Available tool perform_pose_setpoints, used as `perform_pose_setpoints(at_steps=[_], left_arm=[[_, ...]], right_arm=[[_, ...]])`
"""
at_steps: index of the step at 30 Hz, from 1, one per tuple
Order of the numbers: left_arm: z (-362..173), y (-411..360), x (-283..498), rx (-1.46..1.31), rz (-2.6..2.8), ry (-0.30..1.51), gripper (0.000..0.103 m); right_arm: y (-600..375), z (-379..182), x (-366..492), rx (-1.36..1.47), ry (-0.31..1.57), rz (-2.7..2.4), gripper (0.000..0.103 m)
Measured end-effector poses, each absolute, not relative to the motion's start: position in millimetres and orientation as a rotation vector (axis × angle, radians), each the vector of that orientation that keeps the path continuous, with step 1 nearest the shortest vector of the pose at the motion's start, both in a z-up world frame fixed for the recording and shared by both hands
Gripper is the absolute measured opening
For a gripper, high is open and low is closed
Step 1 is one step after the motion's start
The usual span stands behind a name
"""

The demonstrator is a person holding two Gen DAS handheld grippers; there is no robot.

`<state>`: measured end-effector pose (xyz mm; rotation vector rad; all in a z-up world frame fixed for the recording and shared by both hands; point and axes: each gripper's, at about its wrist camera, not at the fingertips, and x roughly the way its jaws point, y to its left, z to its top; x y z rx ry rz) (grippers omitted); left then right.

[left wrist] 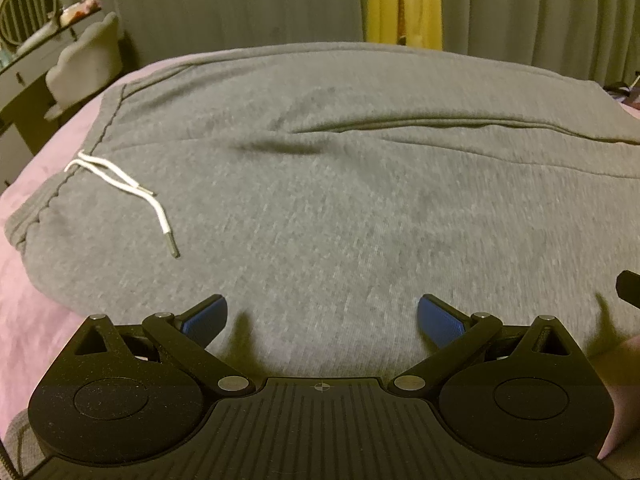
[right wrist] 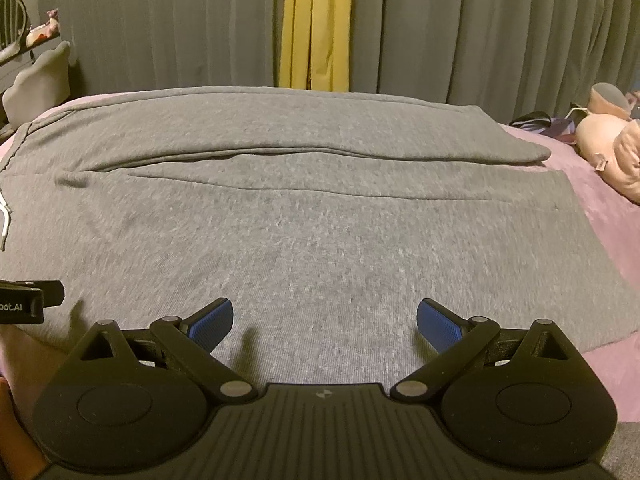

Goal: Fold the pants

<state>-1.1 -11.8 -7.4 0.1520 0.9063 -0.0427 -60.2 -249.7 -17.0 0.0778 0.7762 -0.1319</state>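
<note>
Left tongs (left wrist: 322, 318), right tongs (right wrist: 324, 320) apart above gray pants (left wrist: 340, 200) — drawstring (left wrist: 120, 184) left view, plush toy (right wrist: 612, 148) right.

Both views set low and close over the near edge of the bed (left wrist: 24, 320), facing across it toward the grey curtain (left wrist: 240, 0) behind the far edge. Left wrist view placed nearer the left edge, with the drawstring (left wrist: 120, 184) in sight. Right wrist view placed nearer the right edge. Shared by both: the grey pants (right wrist: 320, 220), the yellow strip (right wrist: 316, 24), also the curtain.
</note>
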Motion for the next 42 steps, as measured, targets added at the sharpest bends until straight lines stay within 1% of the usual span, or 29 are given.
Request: perform_pose_setpoints(at_steps=[33,39,41,42], left_arm=[[-12.0,-14.0,4.0,0.148,-0.047,0.934,0.103],[-10.8,-11.0,7.8,0.123,-0.041,0.935,0.103],[-10.9,-10.1,9.9,0.114,-0.037,0.935,0.103],[-10.9,-9.5,11.2,0.110,-0.036,0.938,0.103]], right_arm=[[-247.5,-16.2,-60.1,0.084,0.806,-0.090,0.099],[-256.2,-15.7,-57.8,0.159,0.824,-0.073,0.099],[-259.3,-18.2,-54.5,0.184,0.844,-0.072,0.097],[-261.8,-19.1,-52.8,0.202,0.856,-0.068,0.094]])
